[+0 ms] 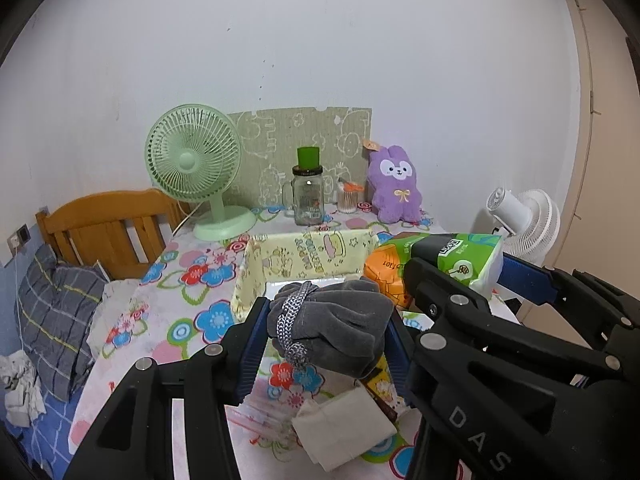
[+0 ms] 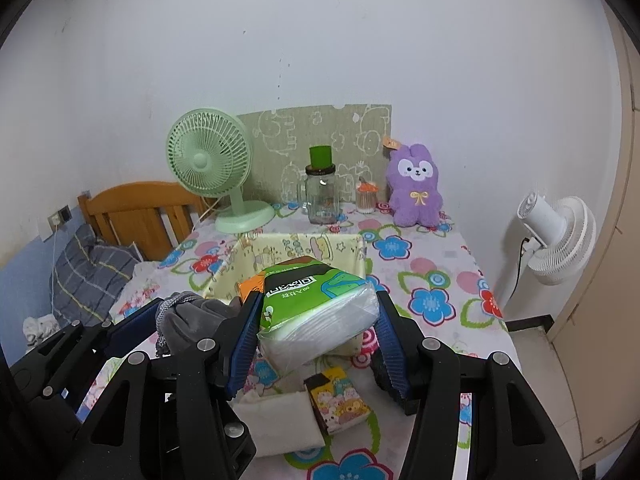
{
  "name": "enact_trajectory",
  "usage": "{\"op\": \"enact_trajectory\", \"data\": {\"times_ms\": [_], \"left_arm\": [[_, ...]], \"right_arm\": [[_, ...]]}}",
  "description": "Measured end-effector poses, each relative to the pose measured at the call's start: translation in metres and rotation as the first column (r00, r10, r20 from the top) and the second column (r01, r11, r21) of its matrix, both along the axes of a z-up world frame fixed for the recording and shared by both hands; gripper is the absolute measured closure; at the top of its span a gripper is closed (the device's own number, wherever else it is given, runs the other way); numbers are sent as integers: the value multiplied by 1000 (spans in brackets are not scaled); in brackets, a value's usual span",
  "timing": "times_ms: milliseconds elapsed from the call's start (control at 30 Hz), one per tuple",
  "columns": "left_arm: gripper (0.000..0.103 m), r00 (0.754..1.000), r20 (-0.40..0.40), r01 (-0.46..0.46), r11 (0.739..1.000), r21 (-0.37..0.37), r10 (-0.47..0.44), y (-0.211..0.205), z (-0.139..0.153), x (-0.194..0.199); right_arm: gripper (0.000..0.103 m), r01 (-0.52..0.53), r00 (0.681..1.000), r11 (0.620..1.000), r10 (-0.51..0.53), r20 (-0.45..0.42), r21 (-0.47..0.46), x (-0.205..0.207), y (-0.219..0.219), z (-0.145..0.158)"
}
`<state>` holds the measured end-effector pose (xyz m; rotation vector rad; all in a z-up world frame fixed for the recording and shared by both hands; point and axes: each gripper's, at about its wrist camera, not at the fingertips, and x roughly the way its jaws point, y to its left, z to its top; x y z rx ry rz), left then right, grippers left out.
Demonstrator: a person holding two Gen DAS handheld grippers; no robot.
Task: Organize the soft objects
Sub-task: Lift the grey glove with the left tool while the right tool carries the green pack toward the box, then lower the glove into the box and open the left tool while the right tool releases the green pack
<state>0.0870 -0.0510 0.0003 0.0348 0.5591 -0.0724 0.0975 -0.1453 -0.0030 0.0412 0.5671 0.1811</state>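
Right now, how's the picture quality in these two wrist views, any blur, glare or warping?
Left wrist view: strong fisheye bend, dark corners, the door frame curves; the grey pouch in the left gripper is sharp; soft, even light. Right wrist view: same warping; faint sheen on the tissue pack in the right gripper, no harsh glare or motion blur.

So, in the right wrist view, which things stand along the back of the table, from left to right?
Green fan → glass jar → small cup → purple plush.
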Motion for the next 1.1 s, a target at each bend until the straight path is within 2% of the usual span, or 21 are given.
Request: {"op": "enact_trajectory", "data": {"times_ms": [567, 1100], "left_arm": [[48, 1000, 11, 15, 1000, -2, -15, 6, 16, 47], [47, 999, -39, 1, 1000, -5, -1, 10, -7, 103]], "right_arm": [[45, 14, 1000, 1000, -14, 8, 11, 51, 4, 18], [45, -30, 999, 999, 31, -25, 25, 106, 7, -3]]}}
